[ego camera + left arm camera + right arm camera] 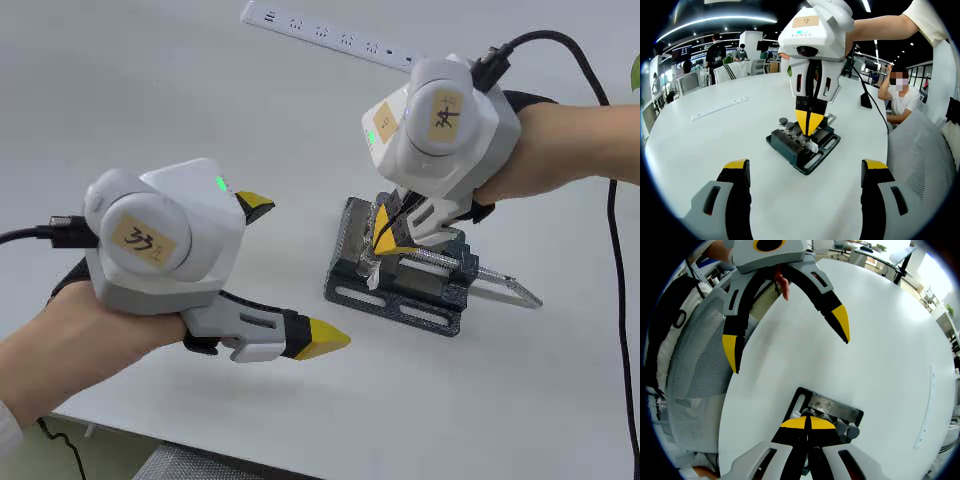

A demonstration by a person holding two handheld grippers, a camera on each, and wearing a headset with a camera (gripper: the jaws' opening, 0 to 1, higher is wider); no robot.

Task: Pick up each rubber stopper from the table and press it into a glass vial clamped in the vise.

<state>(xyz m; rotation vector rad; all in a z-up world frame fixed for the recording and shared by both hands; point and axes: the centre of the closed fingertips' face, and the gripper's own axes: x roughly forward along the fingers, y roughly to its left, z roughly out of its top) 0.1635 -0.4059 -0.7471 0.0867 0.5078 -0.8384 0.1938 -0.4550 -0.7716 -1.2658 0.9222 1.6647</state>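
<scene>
The white table [200, 90] spreads under everything. At the near left, the left gripper [290, 272] hovers above bare tabletop, well apart from the vise. Its fingers are spread wide and grasp nothing; the left gripper view shows only table between them. At the far right, the right gripper [385, 237] points straight down onto the vise [440, 290]. Its yellow tips are pressed together right at the row of vials, and I cannot tell whether a stopper is pinched between them. The dark vise sits flat on the table, right of centre, its screw handle sticking out to the right. A white power strip [330, 35] lies at the far edge. The glass vials [789, 129] stand upright in a row clamped in the vise, and the grey rubber stoppers [847, 429] visible beside the right gripper's tips already cap those vials.
</scene>
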